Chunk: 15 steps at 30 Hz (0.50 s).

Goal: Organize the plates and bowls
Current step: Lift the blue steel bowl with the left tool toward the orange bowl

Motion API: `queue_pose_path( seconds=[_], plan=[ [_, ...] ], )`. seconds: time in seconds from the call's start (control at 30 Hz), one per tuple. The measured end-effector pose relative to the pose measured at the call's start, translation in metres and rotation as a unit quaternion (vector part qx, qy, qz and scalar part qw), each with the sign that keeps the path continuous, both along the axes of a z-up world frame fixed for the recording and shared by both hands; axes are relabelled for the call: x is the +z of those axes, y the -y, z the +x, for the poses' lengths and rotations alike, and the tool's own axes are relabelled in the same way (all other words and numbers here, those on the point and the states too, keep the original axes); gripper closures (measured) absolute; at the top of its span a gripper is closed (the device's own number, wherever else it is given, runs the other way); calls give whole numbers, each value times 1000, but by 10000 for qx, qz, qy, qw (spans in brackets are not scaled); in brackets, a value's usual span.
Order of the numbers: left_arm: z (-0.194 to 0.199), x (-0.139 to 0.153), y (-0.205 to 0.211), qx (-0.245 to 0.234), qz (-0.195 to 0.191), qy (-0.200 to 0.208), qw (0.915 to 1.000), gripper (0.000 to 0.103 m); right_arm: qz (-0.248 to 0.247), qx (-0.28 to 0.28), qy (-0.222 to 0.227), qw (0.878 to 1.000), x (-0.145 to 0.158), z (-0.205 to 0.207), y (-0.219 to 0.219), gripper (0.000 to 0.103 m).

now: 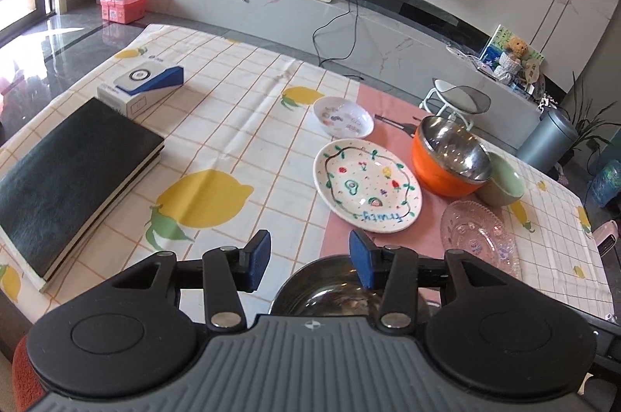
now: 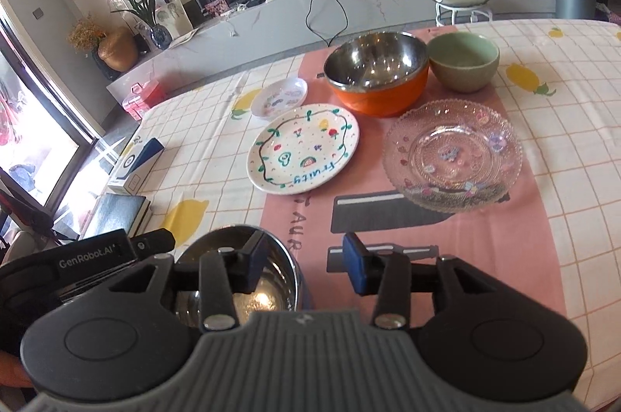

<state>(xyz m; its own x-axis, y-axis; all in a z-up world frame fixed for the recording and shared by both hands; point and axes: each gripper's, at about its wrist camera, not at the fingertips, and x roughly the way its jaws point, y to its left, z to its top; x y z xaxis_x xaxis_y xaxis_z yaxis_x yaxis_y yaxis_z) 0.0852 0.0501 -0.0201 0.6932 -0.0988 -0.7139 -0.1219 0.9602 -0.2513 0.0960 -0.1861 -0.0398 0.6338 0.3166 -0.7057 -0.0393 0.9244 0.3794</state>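
The crockery lies loose and unstacked on a pink runner over a lemon-print tablecloth. Taking the hand-painted "fruity" plate as the clock's centre in the right wrist view, a small printed dish sits at eleven o'clock, just beside it. An orange bowl with a steel lining stands at one o'clock, and a green ceramic bowl lies beyond it, the two rims close or touching. A pressed-glass plate lies at three o'clock, apart from the painted one. A steel bowl sits at seven o'clock, nearest the tools.

The glass plate looks the most fragile and probably slippery; its raised scalloped rim is the place to pinch. The ceramic plates are stiff and likely chip if knocked; take them by the rim at the near edge. The steel-lined bowls look light and tough, but their smooth walls may slide between pads, so grip across the lip.

The right gripper hangs above the near steel bowl with its jaws spread, holding nothing. The left gripper is likewise spread wide and empty, over the same bowl's rim. Off at nine o'clock lie a dark book and a blue-and-white box.
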Motion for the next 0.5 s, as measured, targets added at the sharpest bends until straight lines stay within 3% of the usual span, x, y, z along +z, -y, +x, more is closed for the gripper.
queue_pose_path(
  seconds=[0.5],
  plan=[
    [59,31,64,-1023,-252,131,9943,50,-123,-554,214,9982,27,40,57,52]
  ],
)
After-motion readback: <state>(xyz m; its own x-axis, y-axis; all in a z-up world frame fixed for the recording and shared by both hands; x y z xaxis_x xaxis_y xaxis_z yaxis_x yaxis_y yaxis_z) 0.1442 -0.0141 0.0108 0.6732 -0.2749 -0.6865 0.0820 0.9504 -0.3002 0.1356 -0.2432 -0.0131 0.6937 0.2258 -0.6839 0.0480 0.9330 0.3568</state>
